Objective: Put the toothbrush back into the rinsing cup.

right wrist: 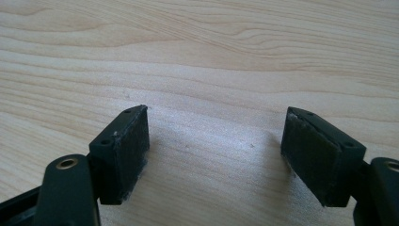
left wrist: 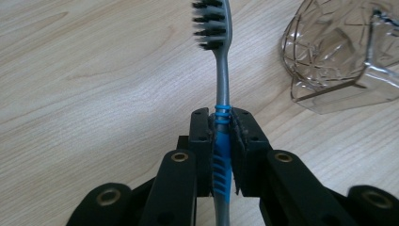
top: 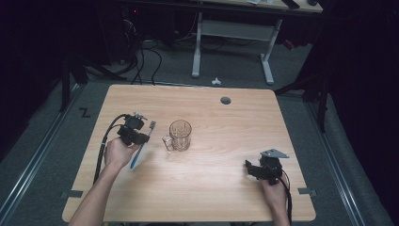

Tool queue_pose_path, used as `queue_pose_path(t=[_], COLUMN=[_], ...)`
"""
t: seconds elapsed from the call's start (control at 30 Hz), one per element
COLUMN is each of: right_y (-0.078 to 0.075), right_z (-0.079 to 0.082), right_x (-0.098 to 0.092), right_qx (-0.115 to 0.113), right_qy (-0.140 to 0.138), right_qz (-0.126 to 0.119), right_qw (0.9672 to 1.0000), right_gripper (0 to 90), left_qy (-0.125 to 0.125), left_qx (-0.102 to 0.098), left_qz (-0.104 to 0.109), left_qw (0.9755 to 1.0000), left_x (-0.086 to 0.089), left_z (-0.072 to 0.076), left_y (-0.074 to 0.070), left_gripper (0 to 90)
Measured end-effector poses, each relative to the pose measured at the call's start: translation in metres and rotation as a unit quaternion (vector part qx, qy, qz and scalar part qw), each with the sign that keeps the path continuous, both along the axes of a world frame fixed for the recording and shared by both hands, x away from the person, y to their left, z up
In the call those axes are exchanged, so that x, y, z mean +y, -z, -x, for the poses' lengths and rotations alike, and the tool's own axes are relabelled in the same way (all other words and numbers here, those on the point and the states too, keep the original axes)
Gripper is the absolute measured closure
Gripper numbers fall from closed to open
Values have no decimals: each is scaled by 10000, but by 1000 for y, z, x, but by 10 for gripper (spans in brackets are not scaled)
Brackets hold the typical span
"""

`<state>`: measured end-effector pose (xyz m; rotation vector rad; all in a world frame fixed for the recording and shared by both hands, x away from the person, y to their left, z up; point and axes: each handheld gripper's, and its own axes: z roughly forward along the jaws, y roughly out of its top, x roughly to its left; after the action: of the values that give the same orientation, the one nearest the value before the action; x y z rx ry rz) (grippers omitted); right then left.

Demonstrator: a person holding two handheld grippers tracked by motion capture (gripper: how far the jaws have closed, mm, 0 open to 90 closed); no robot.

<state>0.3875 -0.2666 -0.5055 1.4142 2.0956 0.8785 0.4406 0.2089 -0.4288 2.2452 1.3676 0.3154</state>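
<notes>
1. The left gripper (top: 136,133) is a compact black body with a small silvery metal fitting on its top.
2. A black cable with a thin blue line beside it trails from it along the bare forearm.
3. Its jaws are flat black blocks on black link arms, each link carrying a brass-coloured rivet.
4. The right gripper (top: 254,168) is black as well, topped by a grey three-cornered plate with small holes.
5. A black cable runs back from it beside the wrist.
6. Its pads (right wrist: 123,151) are dark, rectangular and scuffed pale at the edges, with small screw holes in their tops.
7. Both forearms are bare, with no sleeves visible.
</notes>
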Motion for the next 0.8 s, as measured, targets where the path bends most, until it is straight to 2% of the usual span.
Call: queue_pose_path(t=[0.2,0.47,0.6,0.8], right_y=[0,0,0,0], right_z=[0,0,0,0], right_x=[0,0,0,0], right_qx=[2,0,-1,-2], right_qy=[4,-1,0,1], right_qz=[-3,-2,0,0], right_qw=[10000,10000,10000,10000], right_gripper=[242,242,242,242], left_qy=[84,112,133,301], left_qx=[-19,-155,-228,-382], left_qz=[-21,307,369,434], left_qw=[10000,9993,9990,9979], left_x=[-1,5,5,-2], left_z=[6,16,20,29], left_y=[-6,-20,-24,-30], left_gripper=[797,795,796,797])
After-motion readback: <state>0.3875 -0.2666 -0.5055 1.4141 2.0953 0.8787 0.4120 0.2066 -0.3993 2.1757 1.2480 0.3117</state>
